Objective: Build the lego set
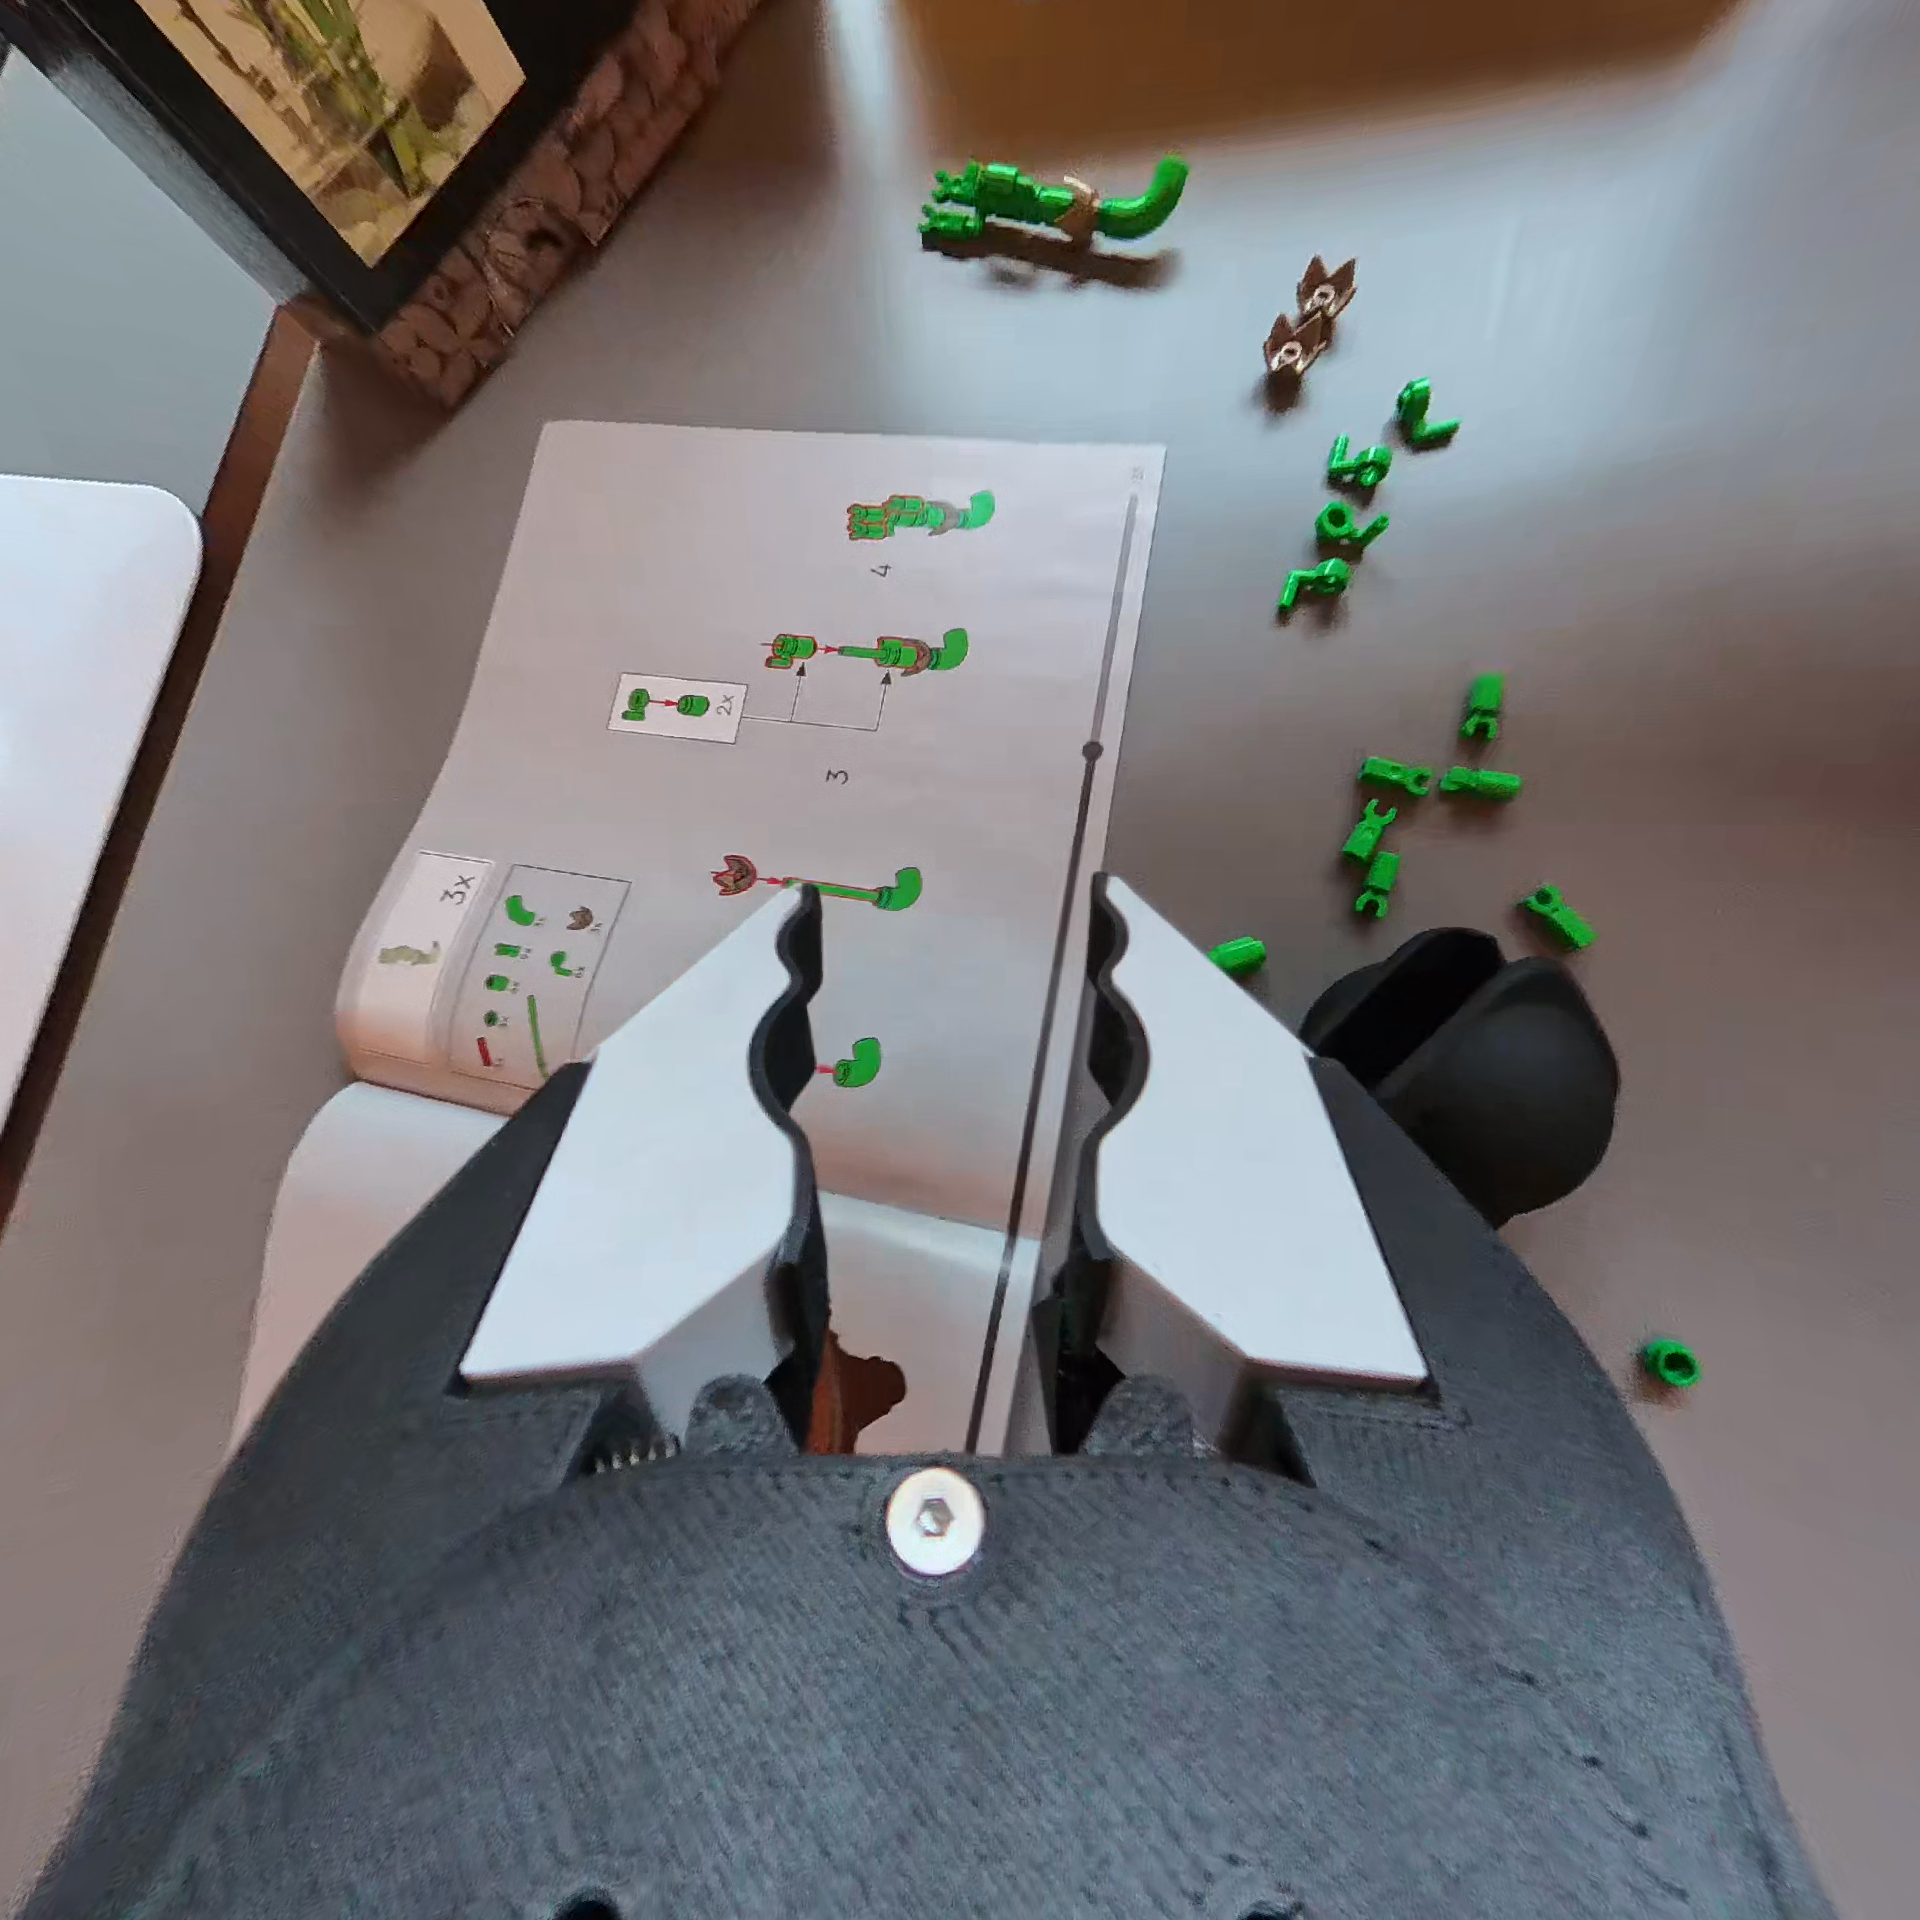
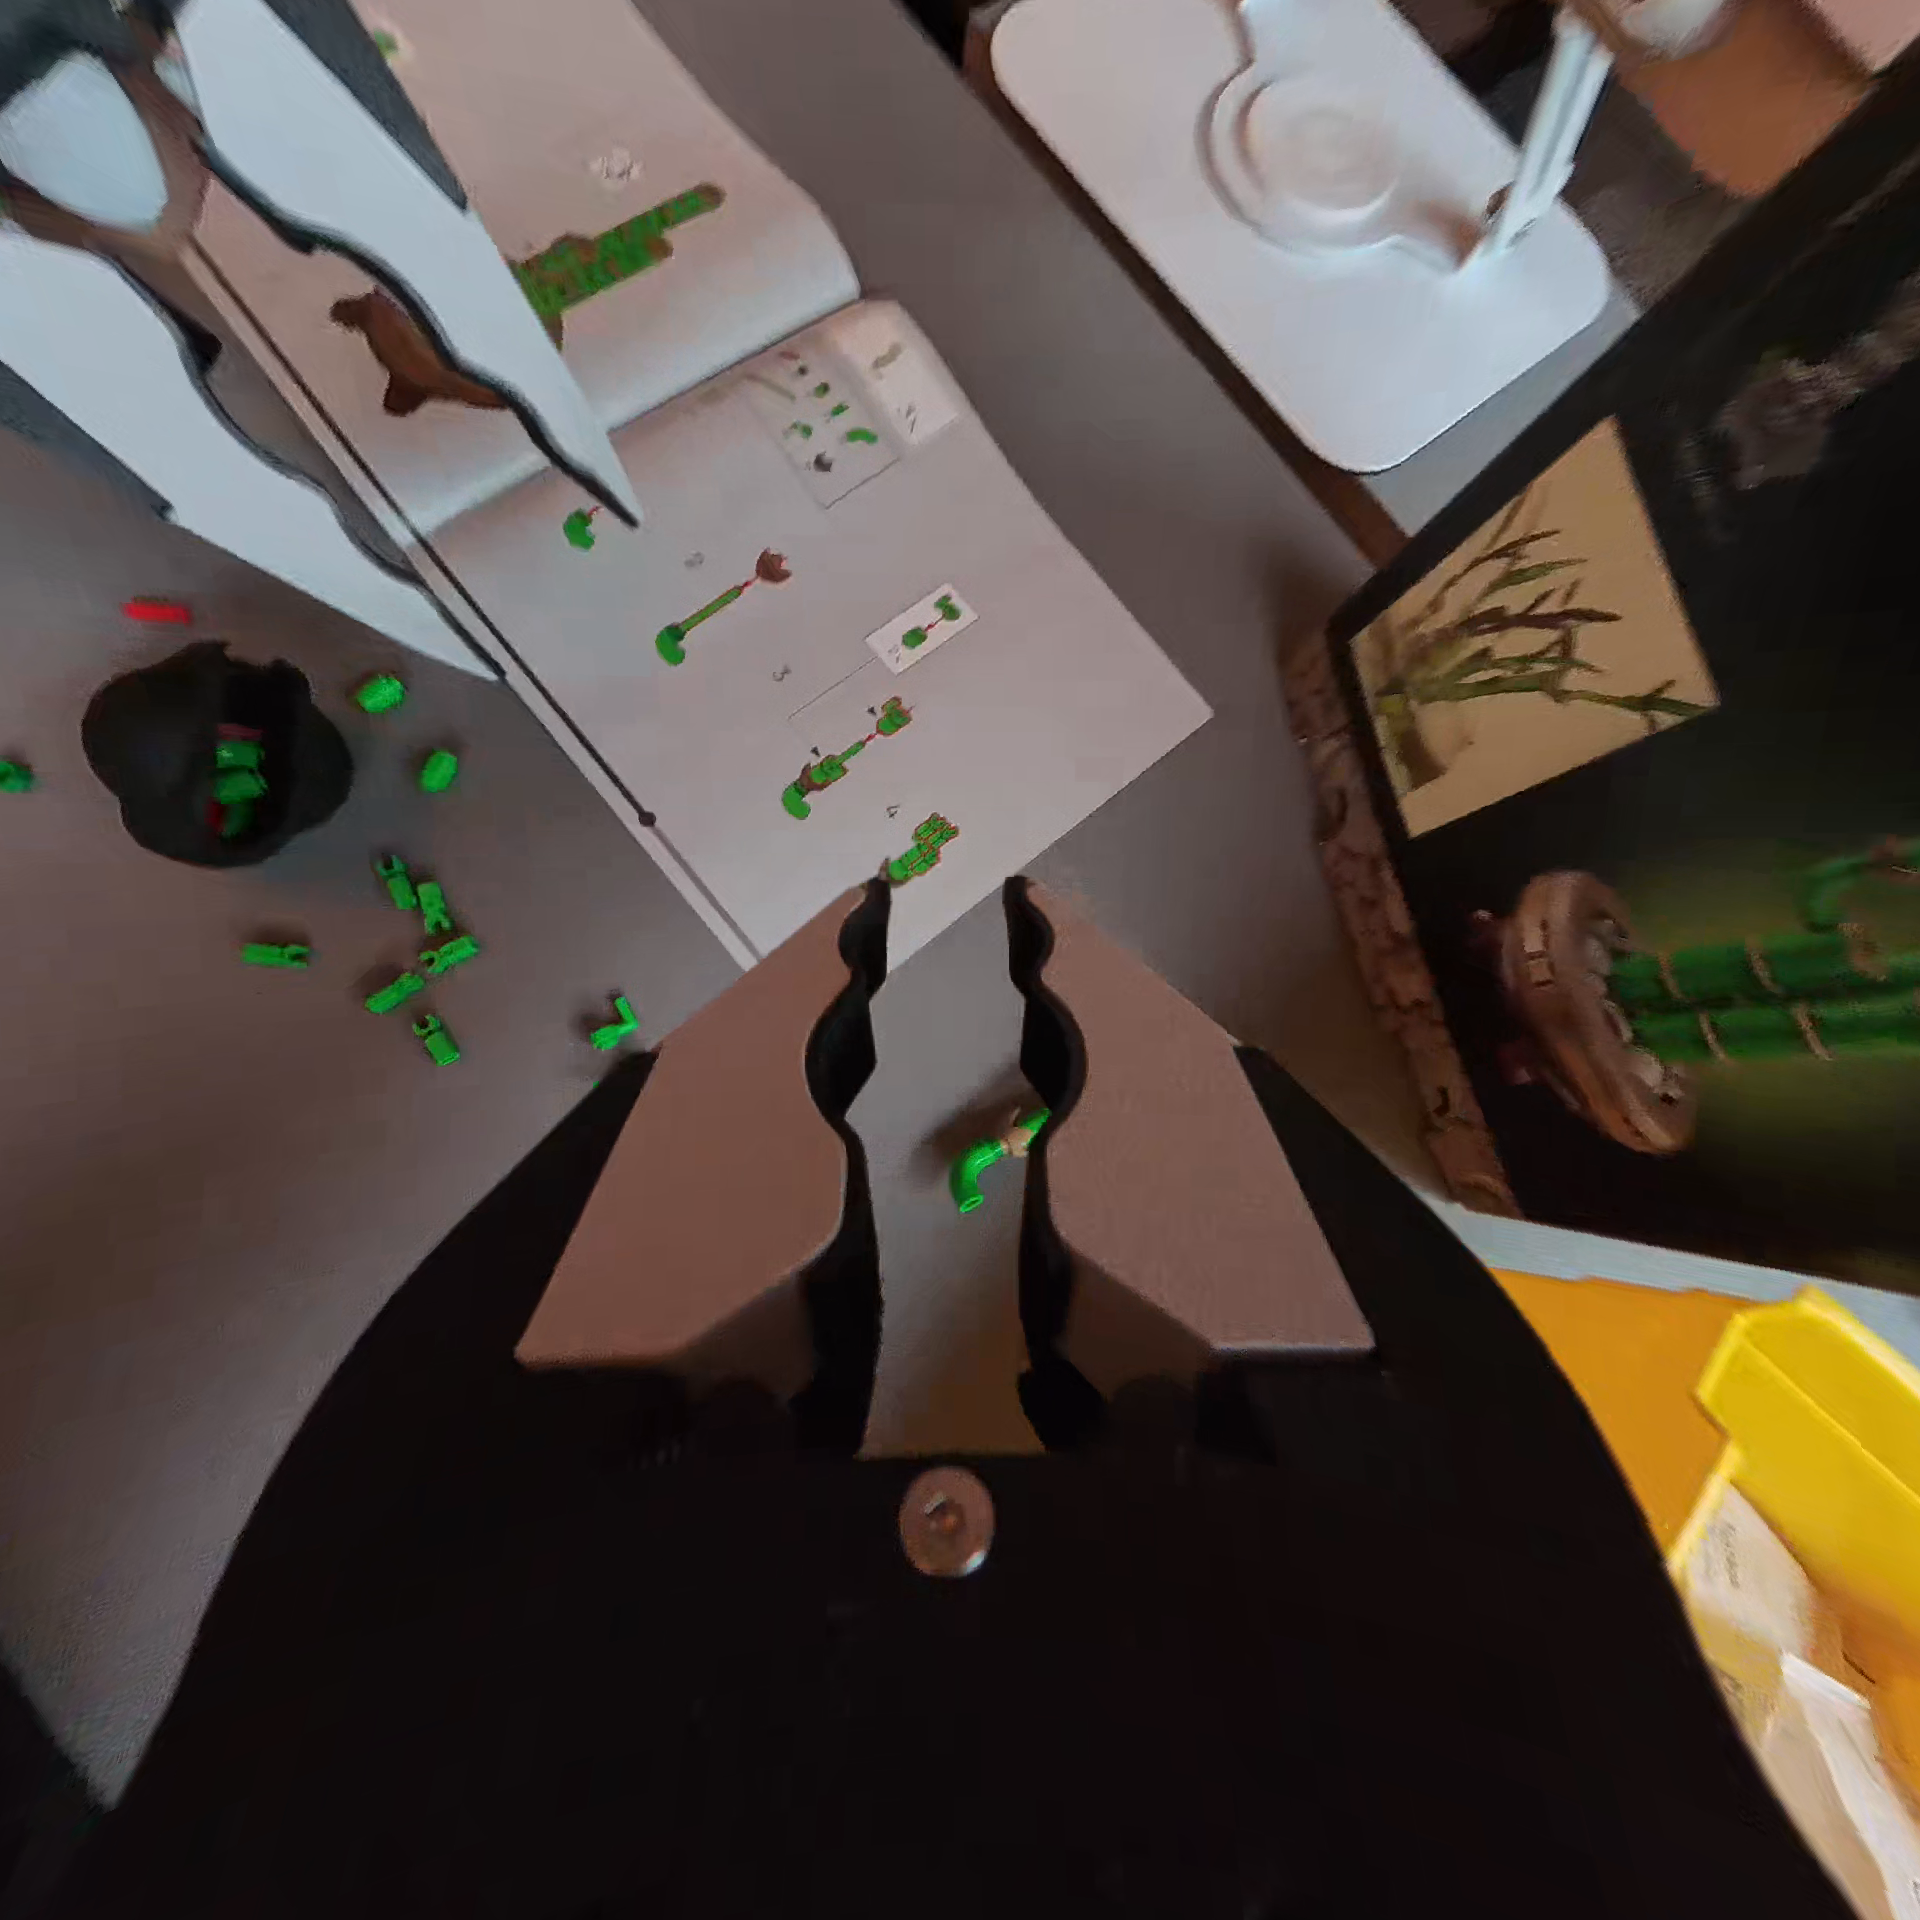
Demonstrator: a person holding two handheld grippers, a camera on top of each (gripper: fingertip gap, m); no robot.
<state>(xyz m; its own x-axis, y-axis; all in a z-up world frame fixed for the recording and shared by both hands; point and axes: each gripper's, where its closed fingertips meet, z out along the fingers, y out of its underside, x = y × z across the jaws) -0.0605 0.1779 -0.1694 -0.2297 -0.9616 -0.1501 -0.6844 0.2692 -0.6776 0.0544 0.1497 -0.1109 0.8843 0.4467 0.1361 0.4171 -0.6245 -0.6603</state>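
Above the open instruction booklet (image 1: 810, 623) hangs the left gripper (image 1: 951, 904), its jaws spread wide with nothing between them. Just right of it on the grey worktop (image 1: 1714, 1143) stands a small black pot (image 1: 1475, 1060), and the right wrist view shows green pieces inside the pot. Loose green lego pieces (image 1: 1387, 821) lie scattered near the pot, with two brown leaf-shaped pieces (image 1: 1309, 317) farther off. A built green stem (image 1: 1049, 203) with a curved end lies on the worktop beyond the booklet.

Over the worktop, beside the booklet's far corner, hangs the right gripper (image 2: 945, 894). Its jaws are partly open and hold nothing. The green stem shows below the gripper, between its fingers, resting on the worktop and partly hidden by the right finger (image 2: 1174, 1174). To the right stands the black lego box (image 2: 1714, 831) with a plant picture on it. A yellow bin (image 2: 1818, 1455) sits at the near right, and a white tray (image 2: 1299, 260) lies past the booklet.
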